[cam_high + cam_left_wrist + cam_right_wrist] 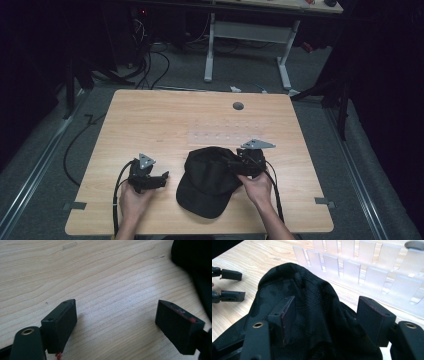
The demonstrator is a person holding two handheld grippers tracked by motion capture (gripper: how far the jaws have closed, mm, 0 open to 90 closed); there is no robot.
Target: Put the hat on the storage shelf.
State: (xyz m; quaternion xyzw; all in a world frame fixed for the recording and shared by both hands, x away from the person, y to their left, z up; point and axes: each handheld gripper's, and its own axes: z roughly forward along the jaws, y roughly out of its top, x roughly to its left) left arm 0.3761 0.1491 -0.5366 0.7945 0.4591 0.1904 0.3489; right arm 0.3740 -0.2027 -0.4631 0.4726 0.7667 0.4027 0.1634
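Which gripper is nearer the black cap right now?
Right. The right gripper straddles the cap with open jaws; the left gripper sits apart, beside it.

A black cap (pixel 210 180) with a faint tonal camouflage pattern lies at lower centre on a pale wood-grain counter (pixel 150 120), flanked by black claws.

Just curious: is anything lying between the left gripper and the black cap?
No. In the high view, bare wood of the table separates the left gripper from the black cap.
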